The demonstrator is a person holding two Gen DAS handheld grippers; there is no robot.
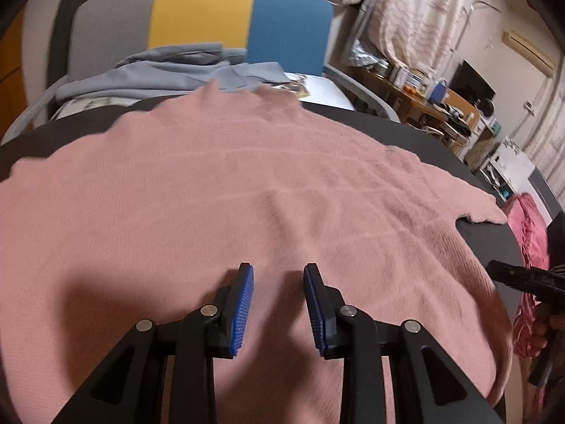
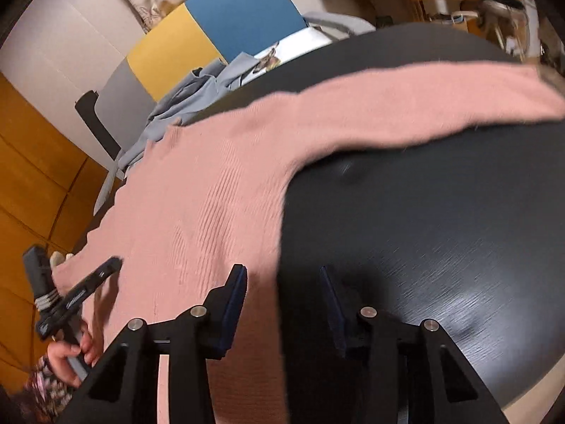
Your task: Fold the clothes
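A pink knit sweater (image 1: 247, 183) lies spread flat over the black round table (image 2: 423, 229). One sleeve (image 2: 423, 99) stretches out to the right across the bare tabletop. My left gripper (image 1: 279, 268) hovers over the sweater's body, open, with nothing between its blue pads. My right gripper (image 2: 281, 270) is open too and empty. It stands over the sweater's (image 2: 212, 183) right edge where cloth meets table. In the left wrist view the right gripper's black finger (image 1: 522, 275) shows at the far right, beside the sweater's edge.
Behind the table stands a chair (image 1: 204, 10) with a grey, yellow and blue back, a grey garment (image 1: 159, 74) heaped on its seat. A deep pink cloth (image 1: 526, 219) hangs past the table's right rim. Cluttered shelves (image 1: 441, 95) line the far right. A hand (image 2: 67, 353) holds the left tool.
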